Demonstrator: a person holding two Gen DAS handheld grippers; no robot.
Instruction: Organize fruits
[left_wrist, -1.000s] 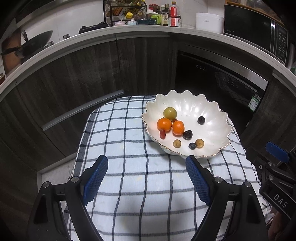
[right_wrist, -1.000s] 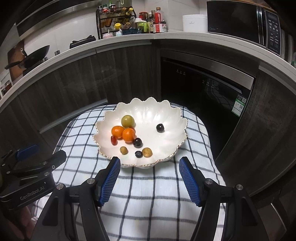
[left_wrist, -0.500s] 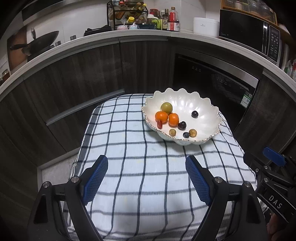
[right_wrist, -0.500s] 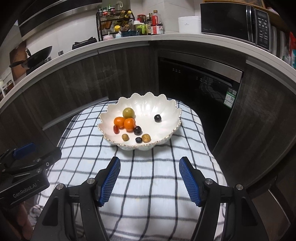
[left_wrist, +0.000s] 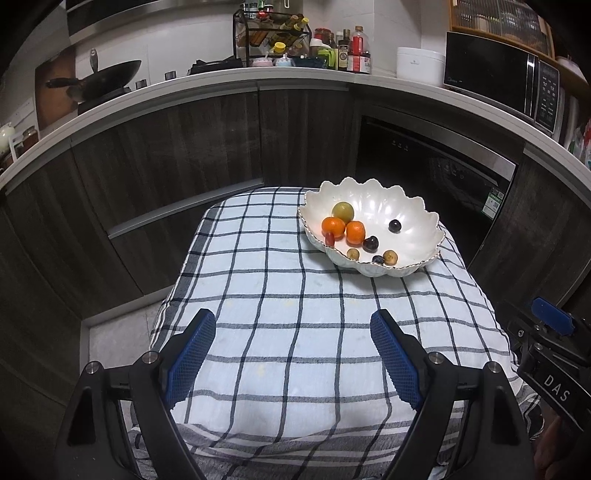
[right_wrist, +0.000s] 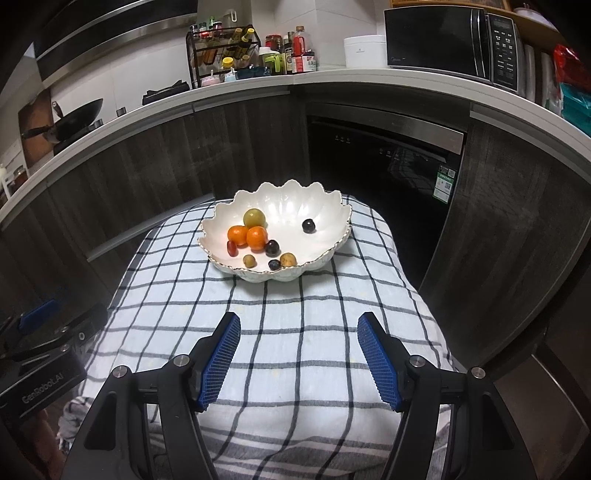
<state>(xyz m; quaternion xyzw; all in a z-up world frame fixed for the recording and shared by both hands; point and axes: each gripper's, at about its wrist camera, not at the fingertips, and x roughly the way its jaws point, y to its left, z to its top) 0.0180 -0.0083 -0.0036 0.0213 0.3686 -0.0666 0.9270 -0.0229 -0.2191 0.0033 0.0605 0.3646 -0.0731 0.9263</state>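
Note:
A white scalloped bowl (left_wrist: 410, 221) (right_wrist: 295, 206) sits at the far end of a small table under a checked cloth (left_wrist: 295, 314) (right_wrist: 295, 314). Inside lie two oranges (left_wrist: 355, 232) (right_wrist: 256, 237), a green-yellow round fruit (left_wrist: 342, 211) (right_wrist: 254, 218), a red oblong one (left_wrist: 330, 239), dark plums (left_wrist: 395, 225) (right_wrist: 308, 225) and small tan fruits (left_wrist: 389, 256). My left gripper (left_wrist: 293, 326) hangs open over the near cloth, well short of the bowl, nothing between its blue pads. My right gripper (right_wrist: 299, 326) is open too, empty, also short of the bowl.
Dark cabinets and a built-in oven (right_wrist: 384, 162) wrap behind the table. The counter carries a wok (left_wrist: 107, 77), spice rack (left_wrist: 273, 40), bottles, a white cooker (left_wrist: 419, 62) and microwave (left_wrist: 498, 77). The other gripper's body shows at each view's edge (left_wrist: 550, 354) (right_wrist: 40, 354).
Both grippers have drawn back from the bowl, which now looks smaller and farther off in each view. Jaws have kept their width. The fruits have not moved.

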